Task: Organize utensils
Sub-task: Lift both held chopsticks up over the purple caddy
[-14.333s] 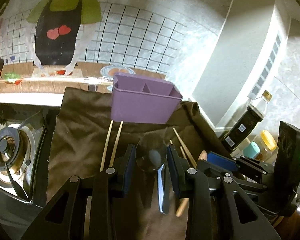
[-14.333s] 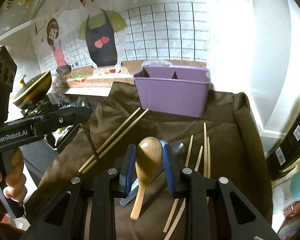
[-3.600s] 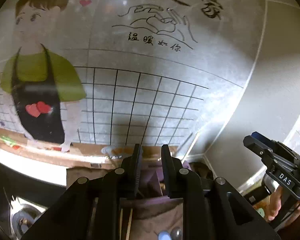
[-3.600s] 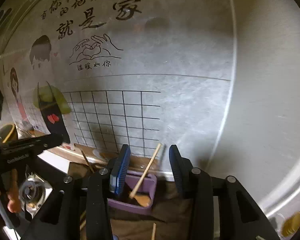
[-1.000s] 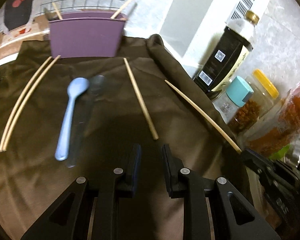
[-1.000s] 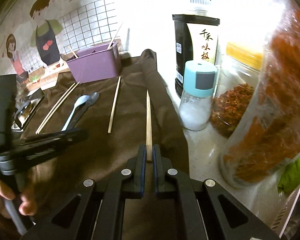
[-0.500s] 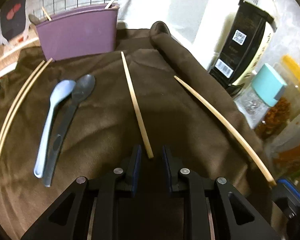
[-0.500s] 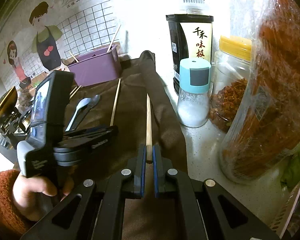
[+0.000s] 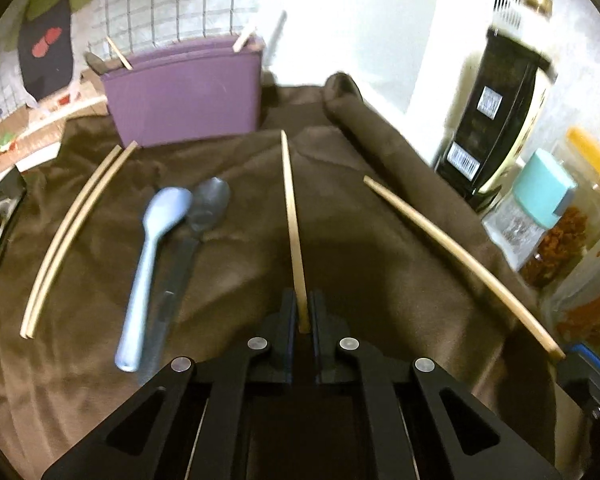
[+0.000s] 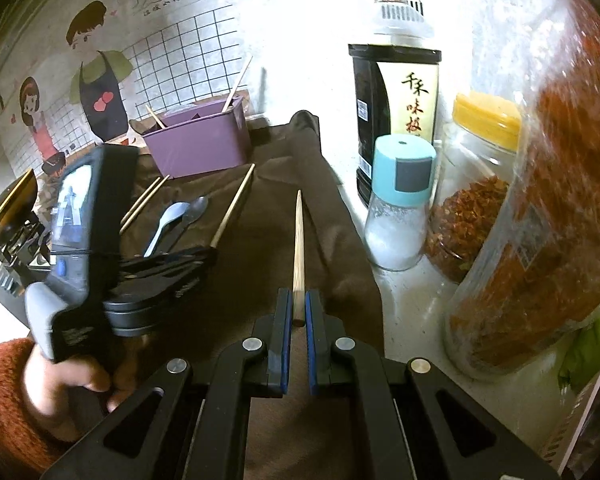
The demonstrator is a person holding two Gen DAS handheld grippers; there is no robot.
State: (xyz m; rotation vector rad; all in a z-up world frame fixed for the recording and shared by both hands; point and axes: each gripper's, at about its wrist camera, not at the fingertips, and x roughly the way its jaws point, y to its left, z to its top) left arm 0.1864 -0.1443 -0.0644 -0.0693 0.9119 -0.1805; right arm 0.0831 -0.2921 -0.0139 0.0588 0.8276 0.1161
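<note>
My left gripper [image 9: 303, 312] is shut on the near end of a wooden chopstick [image 9: 293, 216] that lies on the brown cloth [image 9: 240, 248] and points toward the purple utensil caddy [image 9: 184, 94]. My right gripper [image 10: 298, 308] is shut on the near end of a second chopstick [image 10: 299, 240], which also shows in the left wrist view [image 9: 456, 256]. A light blue spoon [image 9: 152, 256] and a dark grey spoon [image 9: 192, 240] lie side by side on the cloth. A pair of chopsticks [image 9: 70, 228] lies at the left. The caddy holds several utensils.
A soy sauce bottle [image 10: 396, 92], a salt shaker with a teal cap [image 10: 398, 204], a yellow-lidded jar [image 10: 468, 184] and a large chili jar [image 10: 548, 200] stand at the right. A stove [image 10: 8, 220] sits at the left. The left gripper's body [image 10: 100, 248] is beside my right gripper.
My left gripper has moved forward and closed on the end of the middle chopstick. My right gripper still holds its chopstick in about the same place.
</note>
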